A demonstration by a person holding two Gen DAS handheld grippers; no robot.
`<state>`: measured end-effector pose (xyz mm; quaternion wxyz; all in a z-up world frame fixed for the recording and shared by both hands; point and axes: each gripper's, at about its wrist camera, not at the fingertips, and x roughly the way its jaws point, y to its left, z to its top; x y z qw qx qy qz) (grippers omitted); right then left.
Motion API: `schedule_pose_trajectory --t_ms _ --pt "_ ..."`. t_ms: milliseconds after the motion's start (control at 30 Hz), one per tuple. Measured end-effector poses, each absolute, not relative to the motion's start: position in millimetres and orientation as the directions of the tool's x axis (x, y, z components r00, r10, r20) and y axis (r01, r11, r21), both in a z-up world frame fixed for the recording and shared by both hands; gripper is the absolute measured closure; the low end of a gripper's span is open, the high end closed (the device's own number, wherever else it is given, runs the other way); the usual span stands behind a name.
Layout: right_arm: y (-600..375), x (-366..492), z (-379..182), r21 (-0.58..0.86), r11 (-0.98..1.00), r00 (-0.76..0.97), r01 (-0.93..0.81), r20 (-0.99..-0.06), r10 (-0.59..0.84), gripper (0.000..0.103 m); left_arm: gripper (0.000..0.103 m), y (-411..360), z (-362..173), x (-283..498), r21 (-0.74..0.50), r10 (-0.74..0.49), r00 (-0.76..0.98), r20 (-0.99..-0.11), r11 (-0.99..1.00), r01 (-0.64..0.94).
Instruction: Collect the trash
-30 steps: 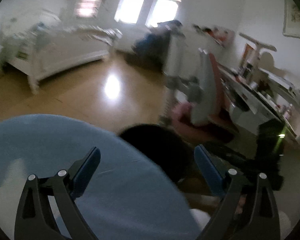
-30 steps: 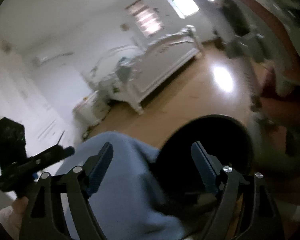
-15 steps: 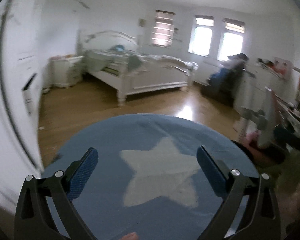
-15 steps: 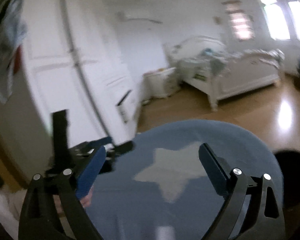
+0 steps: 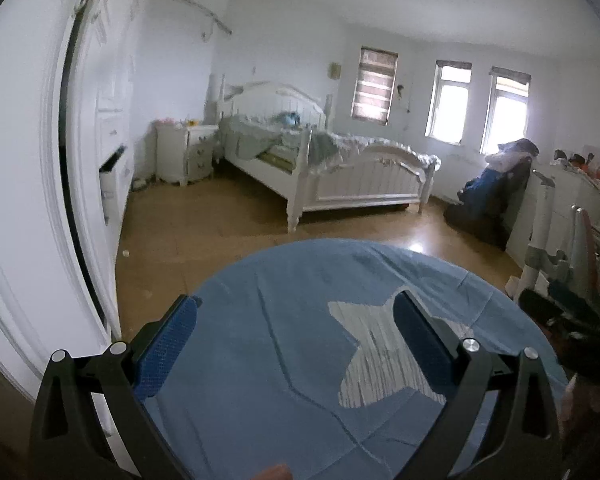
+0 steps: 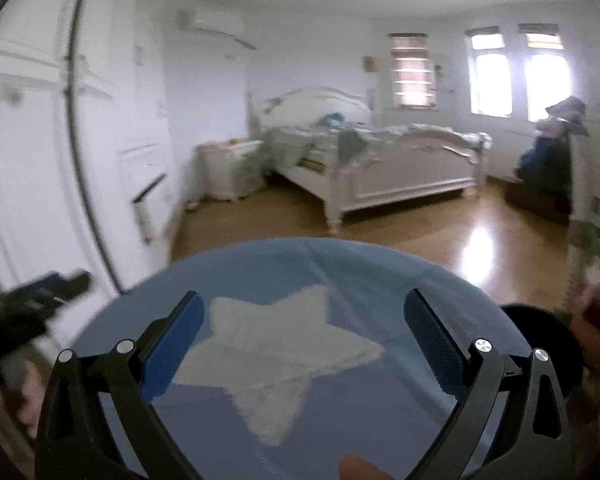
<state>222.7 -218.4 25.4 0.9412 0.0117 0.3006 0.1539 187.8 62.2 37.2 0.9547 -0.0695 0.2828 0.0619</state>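
A round blue rug (image 5: pixel 300 344) with a pale star (image 5: pixel 376 356) lies on the wooden floor below both grippers; it also shows in the right wrist view (image 6: pixel 312 300). My left gripper (image 5: pixel 294 340) is open and empty above the rug. My right gripper (image 6: pixel 302 338) is open and empty above the star (image 6: pixel 284 356). A small pale scrap (image 5: pixel 126 253) lies on the floor by the wardrobe. A round black object (image 6: pixel 540 344) sits at the rug's right edge. The left gripper shows blurred at the left of the right wrist view (image 6: pixel 40 292).
A white wardrobe (image 5: pixel 28 200) runs along the left. A white bed (image 5: pixel 332 168) and nightstand (image 5: pixel 184 152) stand at the back. A dark chair piled with clothes (image 5: pixel 492 188) and a white dresser (image 5: pixel 560 200) are on the right. A desk chair base (image 5: pixel 548 264) stands near the rug.
Both views have swung left, from the desk and chair side toward the wardrobe and bed. The black object has slid to the right edge. Both grippers stay open.
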Motion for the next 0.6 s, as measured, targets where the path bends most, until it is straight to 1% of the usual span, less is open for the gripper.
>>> schedule_pose_trajectory --t_ms 100,233,300,500,600 --pt "-231.1 231.4 9.9 0.106 0.963 0.784 -0.249 -0.562 0.264 0.005 0.005 57.8 38.1 187.7 -0.082 0.085 0.842 -0.533 0.985 -0.151" --pt "-242.6 234.1 -2.4 0.125 0.966 0.790 -0.225 -0.557 0.256 0.005 0.005 51.8 36.0 191.5 -0.083 0.071 0.839 -0.539 0.987 -0.136" --pt "-246.4 230.3 -2.2 0.139 0.962 0.796 -0.234 -0.541 0.272 0.005 0.005 52.7 34.5 193.2 -0.074 0.094 0.833 -0.545 0.984 -0.159" --pt "-238.5 212.0 9.6 0.109 0.954 0.823 -0.280 -0.485 0.296 0.005 0.005 54.3 30.5 194.4 -0.078 0.097 0.817 -0.568 0.982 -0.171" --pt "-238.6 204.9 11.8 0.119 0.947 0.820 -0.298 -0.476 0.318 0.005 0.005 55.0 29.9 189.9 -0.082 0.095 0.812 -0.575 0.981 -0.173"
